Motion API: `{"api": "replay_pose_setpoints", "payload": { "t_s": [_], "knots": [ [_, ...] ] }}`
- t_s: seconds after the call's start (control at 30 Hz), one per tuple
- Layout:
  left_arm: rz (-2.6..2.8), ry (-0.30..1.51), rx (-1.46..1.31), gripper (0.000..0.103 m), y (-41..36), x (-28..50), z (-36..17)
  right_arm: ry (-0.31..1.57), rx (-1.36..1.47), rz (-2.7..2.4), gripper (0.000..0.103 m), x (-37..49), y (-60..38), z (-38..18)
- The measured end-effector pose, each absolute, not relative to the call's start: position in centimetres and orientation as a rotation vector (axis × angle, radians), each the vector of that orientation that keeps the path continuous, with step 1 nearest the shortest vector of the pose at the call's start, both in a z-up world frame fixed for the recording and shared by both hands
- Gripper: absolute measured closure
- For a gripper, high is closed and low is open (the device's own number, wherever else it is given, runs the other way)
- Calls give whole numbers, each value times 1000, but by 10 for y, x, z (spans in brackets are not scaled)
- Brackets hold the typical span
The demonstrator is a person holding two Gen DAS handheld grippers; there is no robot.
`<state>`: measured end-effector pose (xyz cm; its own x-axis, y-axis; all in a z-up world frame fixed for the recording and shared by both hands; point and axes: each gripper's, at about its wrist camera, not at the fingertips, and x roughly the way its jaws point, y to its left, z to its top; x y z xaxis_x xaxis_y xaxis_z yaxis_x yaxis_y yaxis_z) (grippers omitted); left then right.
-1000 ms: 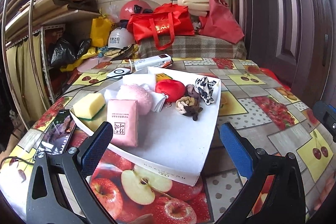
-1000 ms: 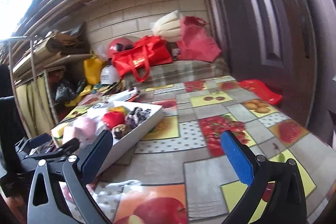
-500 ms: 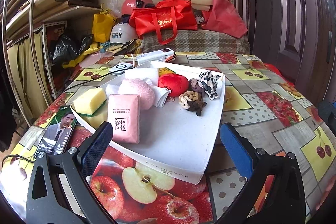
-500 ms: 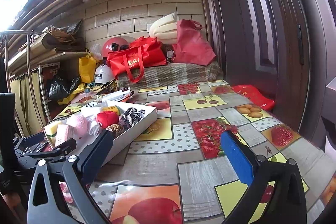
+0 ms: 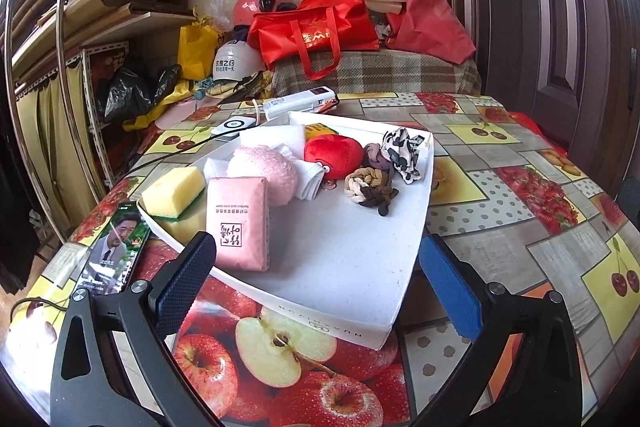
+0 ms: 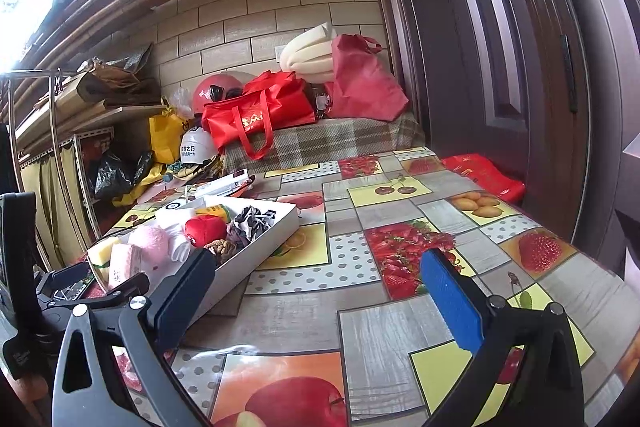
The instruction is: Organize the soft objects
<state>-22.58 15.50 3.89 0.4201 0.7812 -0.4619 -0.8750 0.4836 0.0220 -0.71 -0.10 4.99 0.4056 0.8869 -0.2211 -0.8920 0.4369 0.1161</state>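
Approach step, nothing picked yet. Left tongs [image 5: 316,273] wide open, empty, low in frame before white tray [image 5: 340,267] at centre holding pink tissue pack [image 5: 239,223], sponge [image 5: 173,191], red plush [image 5: 333,155]. Right tongs [image 6: 316,291] likewise spread, empty, over desk [image 6: 400,307]. Next: close in on tissue pack.

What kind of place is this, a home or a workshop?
Most likely a home's storage or utility corner: a table under a fruit-print oilcloth, helmets and shopping bags heaped by a brick wall, and cluttered shelves.
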Motion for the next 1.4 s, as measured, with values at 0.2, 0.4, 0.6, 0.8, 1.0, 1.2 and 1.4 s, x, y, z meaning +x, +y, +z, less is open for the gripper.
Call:
{"api": "replay_pose_setpoints", "payload": {
  "t_s": [0.2,0.4,0.6,0.8,1.0,1.2,1.4],
  "knots": [
    [1065,454,-211,0,151,-224,39,263,-15,1123,0,-7,-2,50],
    [1068,460,-218,0,152,-223,39,264,-12,1122,0,-8,-2,50],
    [1067,461,-222,0,153,-223,39,266,-10,1124,0,-9,-2,50],
    [1067,462,-223,0,153,-224,39,266,-11,1122,0,-9,-2,50],
    [1067,463,-221,0,153,-223,39,271,-15,1125,0,-11,-2,49],
    [1067,464,-222,0,153,-223,39,278,-21,1127,0,-13,1,47],
    [1061,460,-222,1,153,-223,38,280,-21,1125,0,-13,2,47]
  ]
}}
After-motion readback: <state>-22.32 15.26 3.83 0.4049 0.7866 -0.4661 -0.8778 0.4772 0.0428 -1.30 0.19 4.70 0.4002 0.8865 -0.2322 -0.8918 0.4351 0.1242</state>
